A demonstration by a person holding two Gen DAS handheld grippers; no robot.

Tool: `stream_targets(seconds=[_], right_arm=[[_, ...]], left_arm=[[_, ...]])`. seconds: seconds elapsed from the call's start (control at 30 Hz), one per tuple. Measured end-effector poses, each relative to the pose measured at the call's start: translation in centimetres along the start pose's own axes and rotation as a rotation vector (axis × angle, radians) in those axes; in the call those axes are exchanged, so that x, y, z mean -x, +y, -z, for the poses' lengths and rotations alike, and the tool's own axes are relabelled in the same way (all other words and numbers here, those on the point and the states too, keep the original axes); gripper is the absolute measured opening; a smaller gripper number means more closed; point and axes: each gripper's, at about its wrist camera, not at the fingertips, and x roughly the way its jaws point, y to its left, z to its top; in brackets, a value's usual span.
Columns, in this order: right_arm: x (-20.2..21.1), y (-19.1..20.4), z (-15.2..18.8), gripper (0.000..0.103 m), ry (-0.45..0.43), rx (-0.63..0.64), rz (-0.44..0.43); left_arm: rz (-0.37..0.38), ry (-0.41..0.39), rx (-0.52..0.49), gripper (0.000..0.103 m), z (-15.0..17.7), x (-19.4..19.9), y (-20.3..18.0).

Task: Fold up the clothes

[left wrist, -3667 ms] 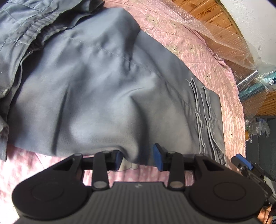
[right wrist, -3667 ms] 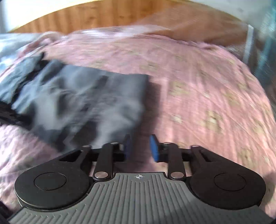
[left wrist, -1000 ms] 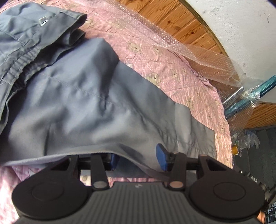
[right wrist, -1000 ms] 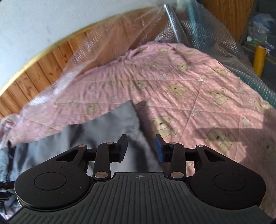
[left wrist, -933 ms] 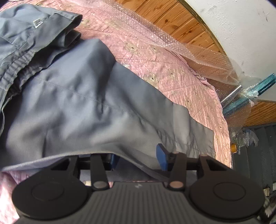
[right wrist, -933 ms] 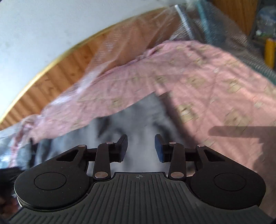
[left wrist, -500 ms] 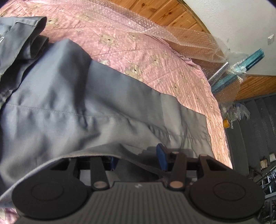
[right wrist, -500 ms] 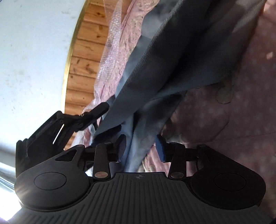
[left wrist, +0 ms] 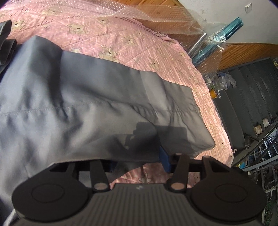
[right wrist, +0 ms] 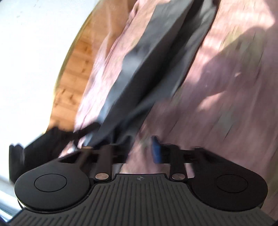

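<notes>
The grey trousers (left wrist: 97,104) lie spread across a pink bear-print quilt (left wrist: 125,40) on the bed, flattened for a fold. The left gripper (left wrist: 137,161) sits half open with the near hem draped over its jaws, apparently to lift it. The right gripper (right wrist: 140,149) has just been opening; nothing sits between its jaws. Bubble wrap (left wrist: 156,15) lines the wooden wall panelling (left wrist: 243,52) behind.

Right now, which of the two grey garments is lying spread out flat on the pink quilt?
The large lighter grey garment in the middle, spread across the pink quilt. The darker grey garment at the left edge is bunched into rolls.
</notes>
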Motion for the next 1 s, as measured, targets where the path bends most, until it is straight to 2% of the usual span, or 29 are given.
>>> stream_targets(seconds=[0.1,0.17,0.23,0.27,0.3,0.37,0.47,0.53,0.6,0.77,0.93,0.97,1.0], right_arm=[[0.0,-1.0,-4.0,0.052,-0.085,0.015,0.064],[-1.1,-1.3,-6.1,0.05,-0.063,0.003,0.047],[-2.0,-1.0,-7.6,0.042,-0.034,0.013,0.052],[-2.2,-1.1,-8.3,0.021,-0.021,0.0,0.032],[-2.0,-1.3,-9.1,0.007,-0.024,-0.011,0.004],[-1.4,-1.2,-10.3,0.005,-0.024,-0.014,-0.036],[-1.9,0.5,-12.1,0.005,-0.001,0.029,-0.034],[-2.0,1.5,-12.8,0.005,0.013,0.065,-0.031],[-2.3,2.5,-13.7,0.005,0.019,0.094,-0.024],[-3.5,4.5,-16.1,0.005,0.024,0.113,-0.026],[-4.4,5.2,-16.7,0.005,0.034,0.125,-0.012],[-4.6,5.2,-16.7,0.005,0.037,0.124,-0.011],[-4.6,5.2,-16.6,0.005,0.037,0.124,-0.01]], left_arm=[[0.01,-0.028,0.056,0.046,-0.4,0.0,0.8],[0.008,-0.034,0.059,0.046,-0.6,0.1,0.7],[-0.001,-0.028,0.023,0.046,-0.7,0.1,0.3],[-0.007,-0.022,-0.007,0.046,-0.7,0.1,0.1],[-0.015,-0.012,-0.045,0.046,-0.5,0.2,-0.2],[-0.041,0.013,-0.156,0.047,0.2,0.4,-1.0],[-0.075,0.043,-0.324,0.048,2.0,0.5,-2.0],[-0.097,0.044,-0.4,0.048,3.2,0.6,-2.6],[-0.1,0.06,-0.464,0.053,4.1,0.4,-3.1],[-0.11,0.057,-0.689,0.055,7.5,1.4,-5.8],[-0.361,0.039,-0.992,0.053,10.0,-2.1,-7.4],[-0.392,0.051,-1.037,0.052,10.2,-2.9,-7.3],[-0.39,0.038,-1.066,0.053,10.3,-3.1,-7.2]])
